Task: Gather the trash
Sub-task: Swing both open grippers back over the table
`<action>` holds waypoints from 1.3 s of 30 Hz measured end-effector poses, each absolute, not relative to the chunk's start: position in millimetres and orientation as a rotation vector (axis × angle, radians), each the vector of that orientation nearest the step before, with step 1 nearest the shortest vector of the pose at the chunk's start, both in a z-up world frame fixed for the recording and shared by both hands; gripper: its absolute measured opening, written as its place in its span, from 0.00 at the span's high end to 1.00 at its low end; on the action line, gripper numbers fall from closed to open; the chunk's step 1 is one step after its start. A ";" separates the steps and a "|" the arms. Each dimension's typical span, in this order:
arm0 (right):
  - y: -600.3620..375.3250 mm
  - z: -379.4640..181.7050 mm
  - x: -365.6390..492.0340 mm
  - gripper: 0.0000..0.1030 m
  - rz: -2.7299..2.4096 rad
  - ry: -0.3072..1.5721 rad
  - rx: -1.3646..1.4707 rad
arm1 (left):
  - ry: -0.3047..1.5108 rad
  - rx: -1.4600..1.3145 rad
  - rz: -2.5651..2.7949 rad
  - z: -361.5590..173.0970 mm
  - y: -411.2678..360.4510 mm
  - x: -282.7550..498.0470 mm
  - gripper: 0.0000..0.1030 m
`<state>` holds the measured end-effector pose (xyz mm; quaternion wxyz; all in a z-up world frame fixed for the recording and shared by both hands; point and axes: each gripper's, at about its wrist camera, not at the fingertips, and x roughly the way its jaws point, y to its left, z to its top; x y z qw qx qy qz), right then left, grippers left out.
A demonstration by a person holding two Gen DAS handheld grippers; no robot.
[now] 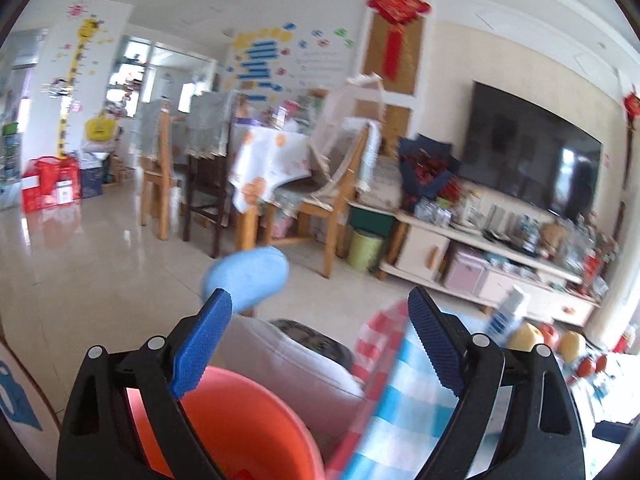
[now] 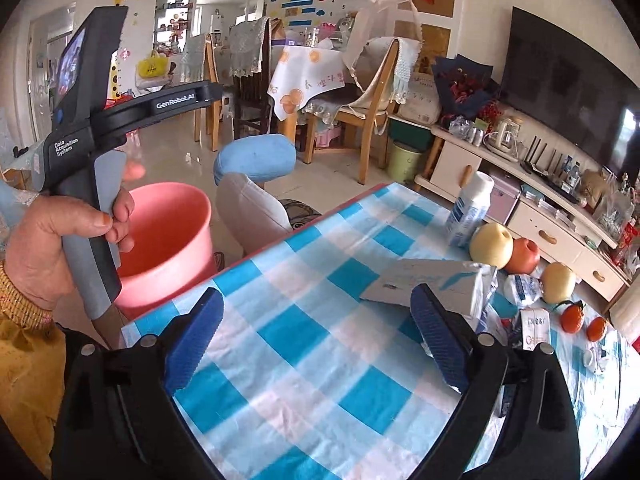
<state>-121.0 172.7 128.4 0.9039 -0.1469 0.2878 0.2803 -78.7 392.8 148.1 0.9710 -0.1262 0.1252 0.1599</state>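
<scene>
- The right gripper (image 2: 316,344) hangs over the checked tablecloth (image 2: 304,364) with its blue pads wide apart and nothing between them.
- The nearest trash is the flattened white carton (image 2: 432,282). It lies ahead and a little to the right of this gripper, just beyond the right fingertip, and its long axis runs across the view, from lower left to upper right.
- More trash sits past it: a small white box (image 2: 536,330) and a crumpled wrapper (image 2: 522,288) (I think a wrapper, the print is too small to read). An upright white bottle (image 2: 470,210) stands farther back, near the far edge of the table.
- Fruits lie among the trash: a pale pear (image 2: 491,245) just behind the carton, a second pear (image 2: 559,282), a red-orange fruit (image 2: 520,255) and two small oranges (image 2: 572,317). A wide sweep could roll them.
- The left gripper (image 1: 318,342) is held above the pink bucket (image 2: 168,240), beside the left edge of the table, also fully open and empty; the hand (image 2: 60,240) holding it shows in the right view.
- The right gripper is clearly the nearer one to the carton.
- Between the right gripper and the carton the cloth is bare, so the approach is free; the way back to the bucket goes left over the table edge, also free.
</scene>
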 end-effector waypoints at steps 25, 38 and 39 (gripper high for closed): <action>79.4 126.5 -128.6 0.05 0.516 0.637 -0.181 | 0.474 -0.114 -0.037 117.8 264.2 -28.5 0.13; 5.8 138.9 -109.1 0.05 0.397 0.654 0.004 | 0.667 -0.171 -0.263 85.7 218.0 -14.3 0.14; 0.0 140.4 -107.7 0.05 0.381 0.651 0.010 | 0.680 -0.182 -0.278 83.3 215.6 -13.4 0.14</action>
